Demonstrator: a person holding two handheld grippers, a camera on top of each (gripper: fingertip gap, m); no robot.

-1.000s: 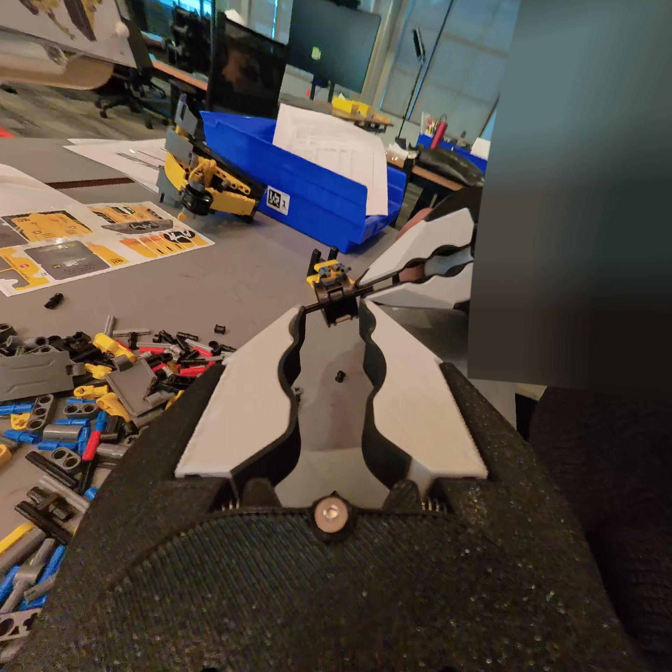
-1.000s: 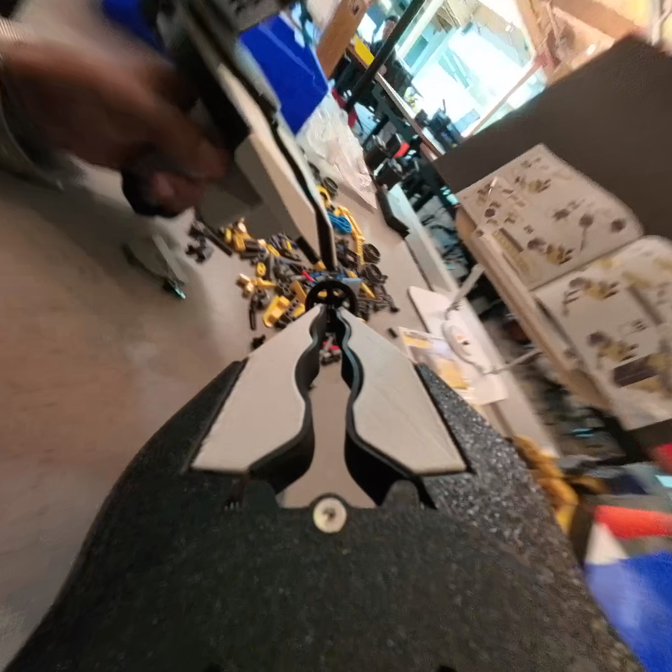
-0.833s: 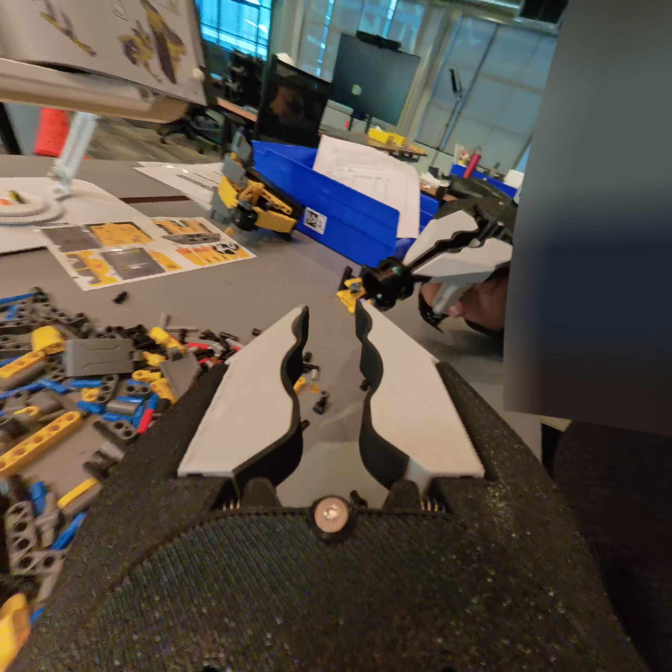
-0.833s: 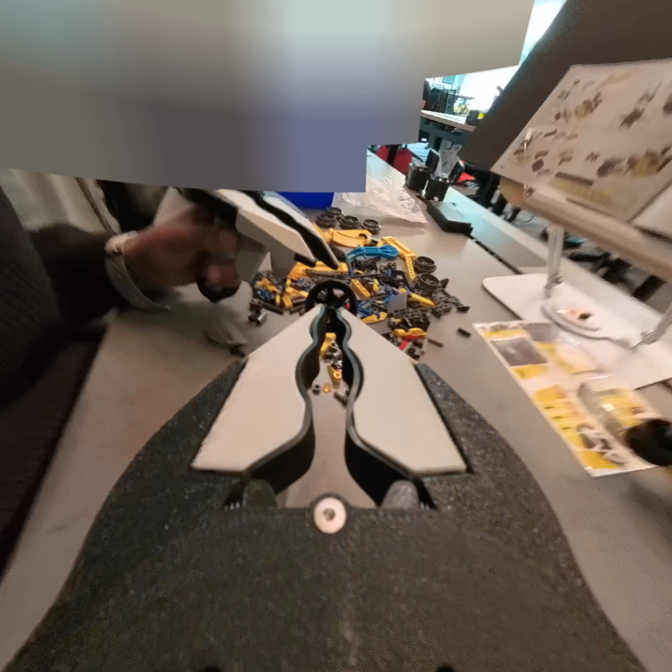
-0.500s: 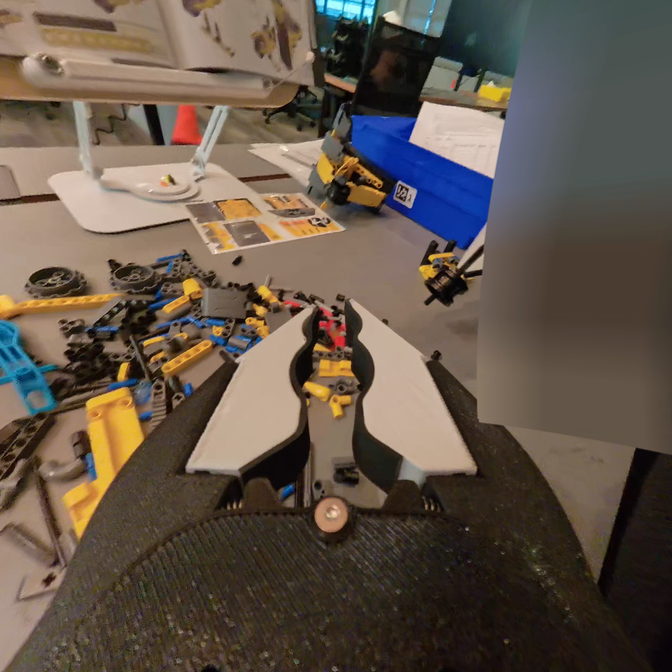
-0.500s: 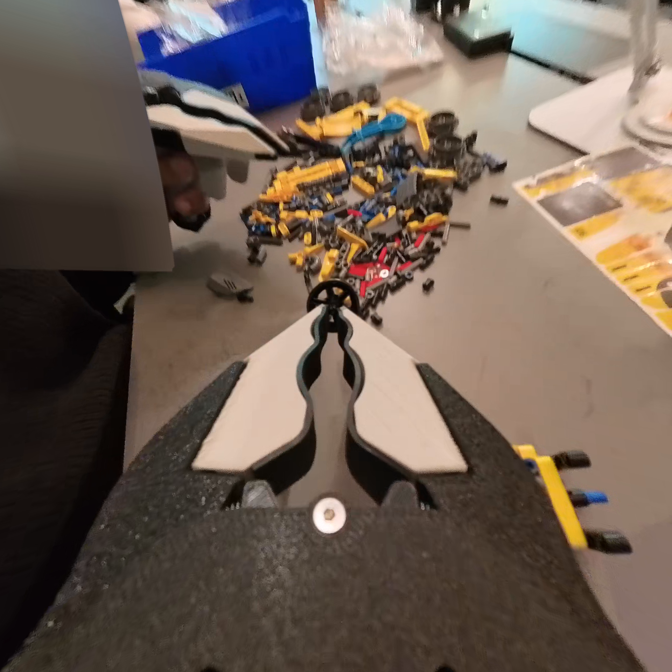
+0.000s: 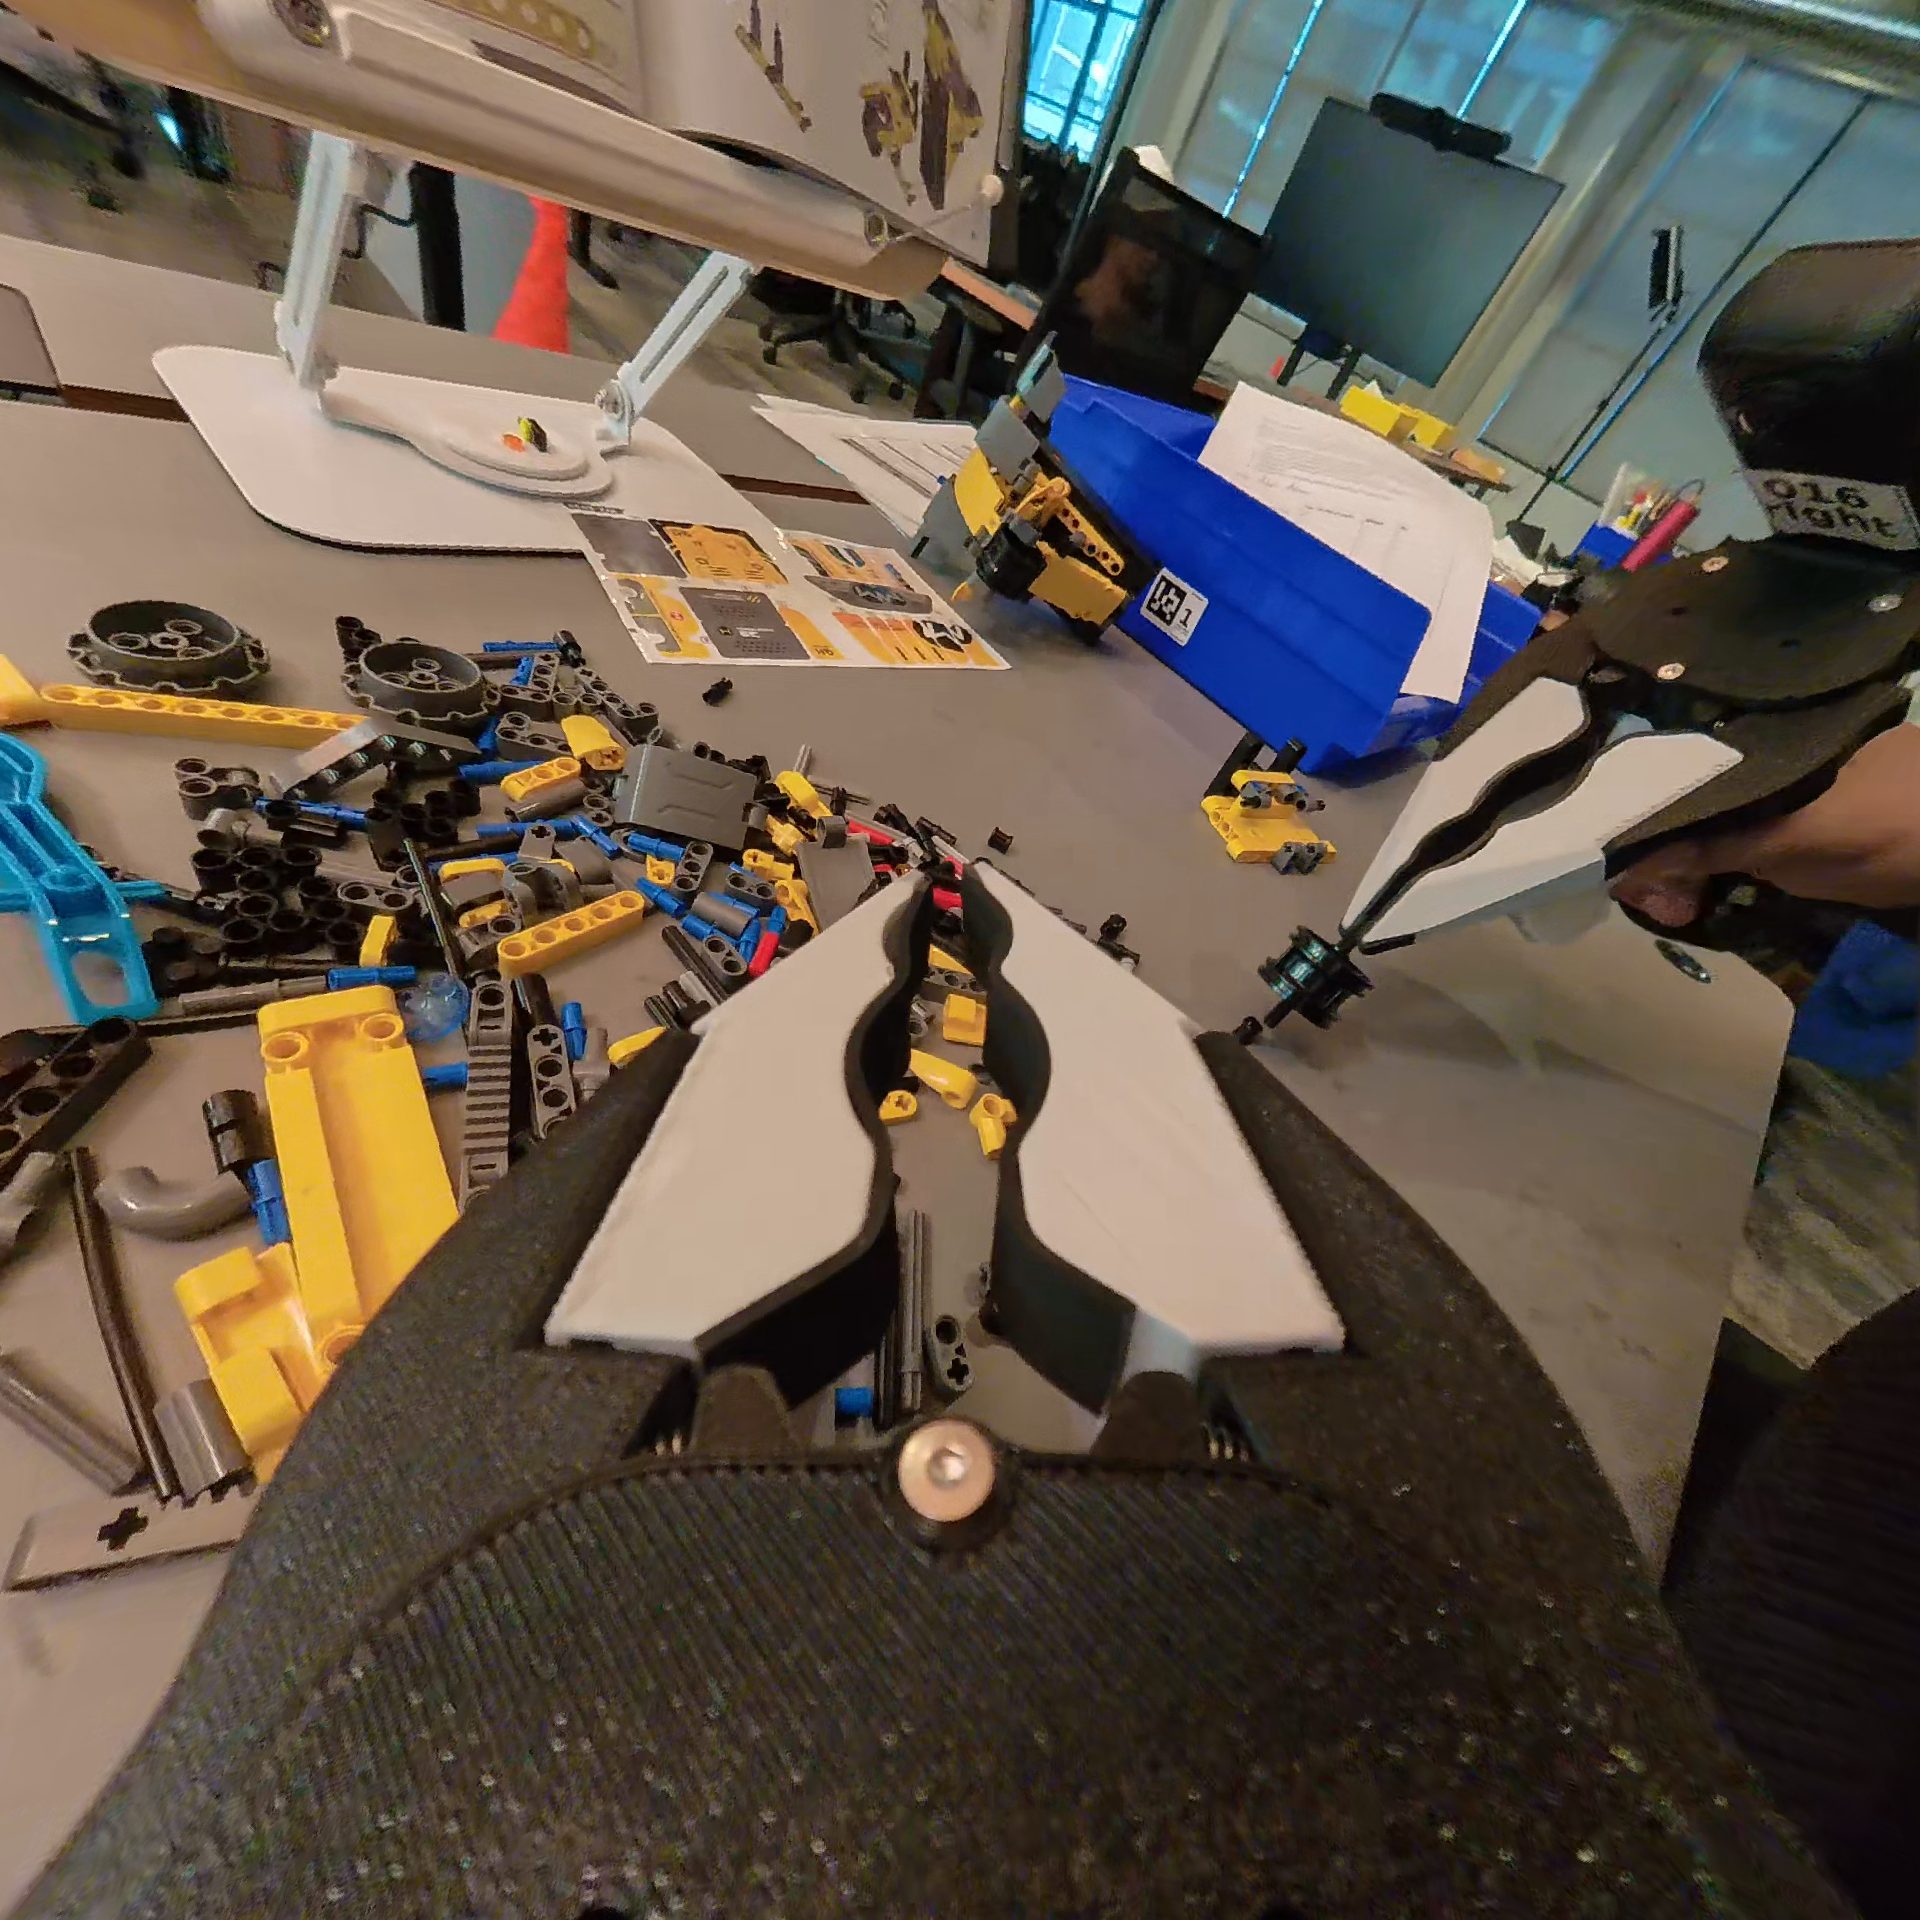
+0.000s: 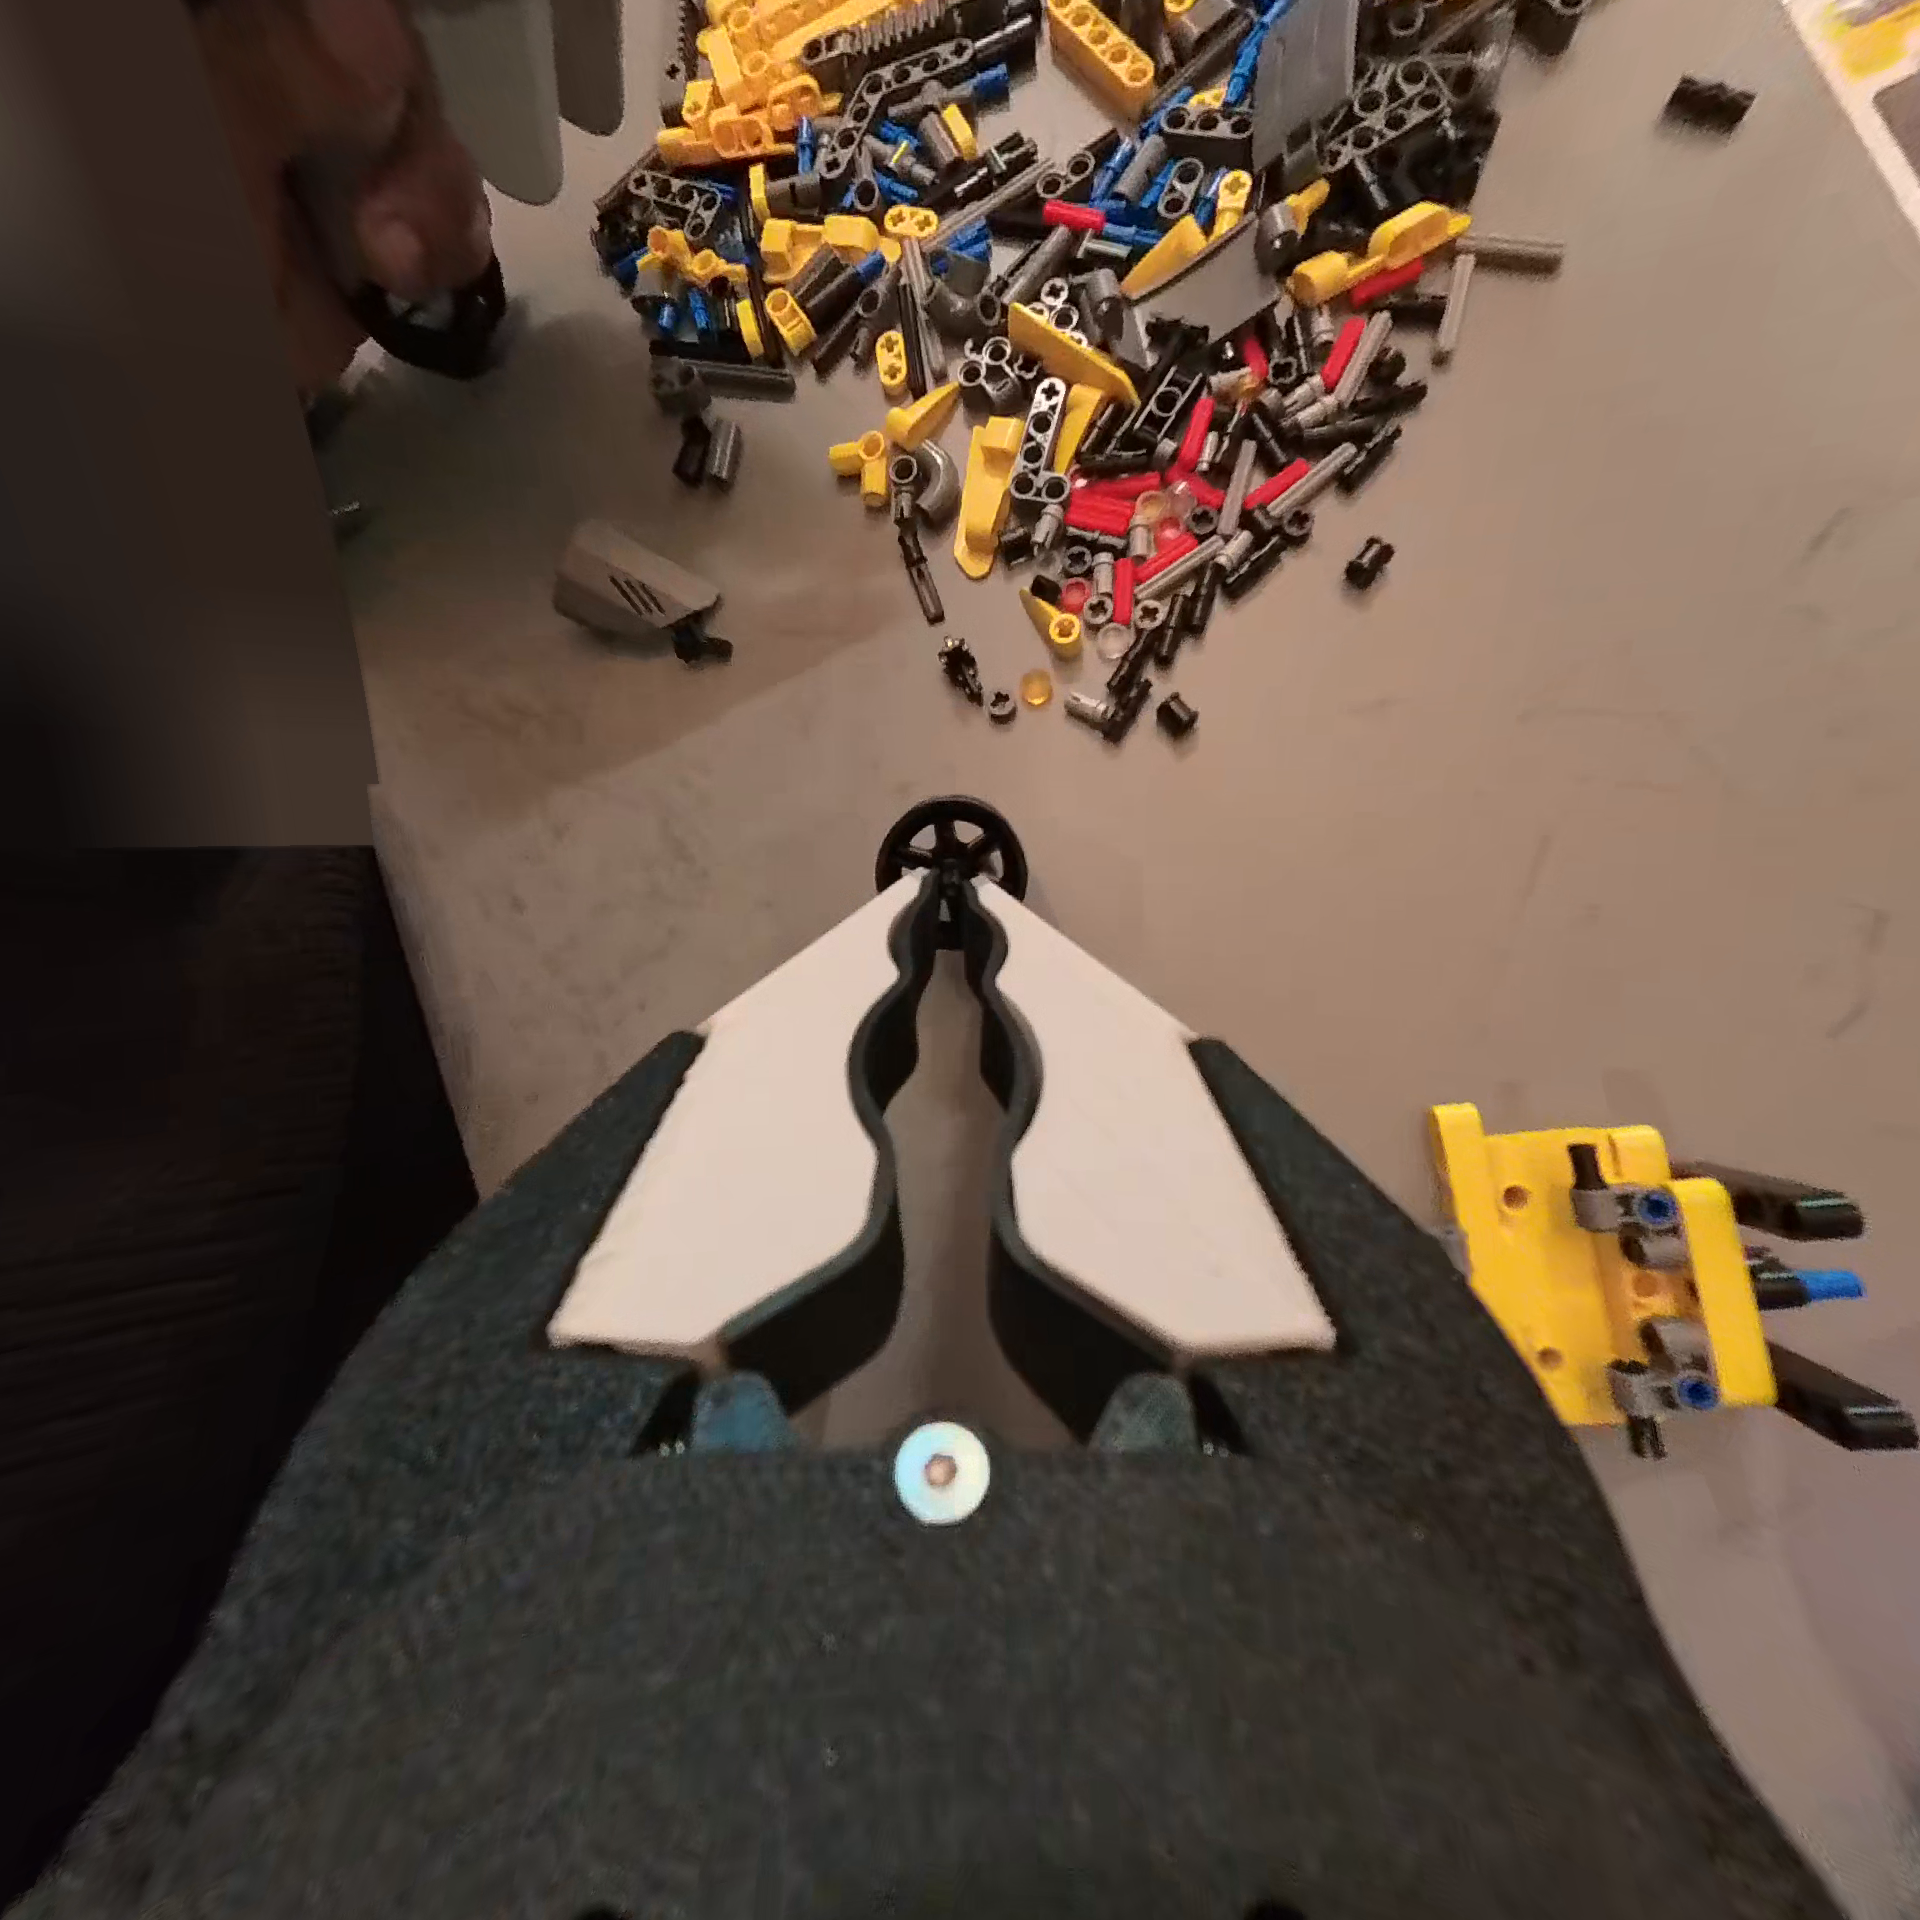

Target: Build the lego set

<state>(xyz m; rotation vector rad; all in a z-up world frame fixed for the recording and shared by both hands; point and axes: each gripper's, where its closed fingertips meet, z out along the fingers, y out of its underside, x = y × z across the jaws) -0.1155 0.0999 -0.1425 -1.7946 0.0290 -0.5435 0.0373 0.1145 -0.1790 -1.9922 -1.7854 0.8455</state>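
Note:
My right gripper is shut on a thin black axle with a small black wheel at its end. It holds the wheel low over the grey table, near the front edge. It also shows in the left wrist view, where the wheel is just above the table. A small yellow and black assembly lies on the table to its right; it also shows in the left wrist view. My left gripper is empty, its jaws almost together, over the near edge of a pile of loose bricks.
The brick pile spreads ahead of the right gripper, with a grey panel piece to its left. At the back are a blue bin, a part-built yellow and grey model, a sticker sheet and a white book stand. Tip to tip, the grippers are about 15 cm apart.
My left gripper let go of the yellow assembly, swung left over the brick pile and narrowed its jaws. My right gripper moved down toward the table, still gripping the axle and wheel.

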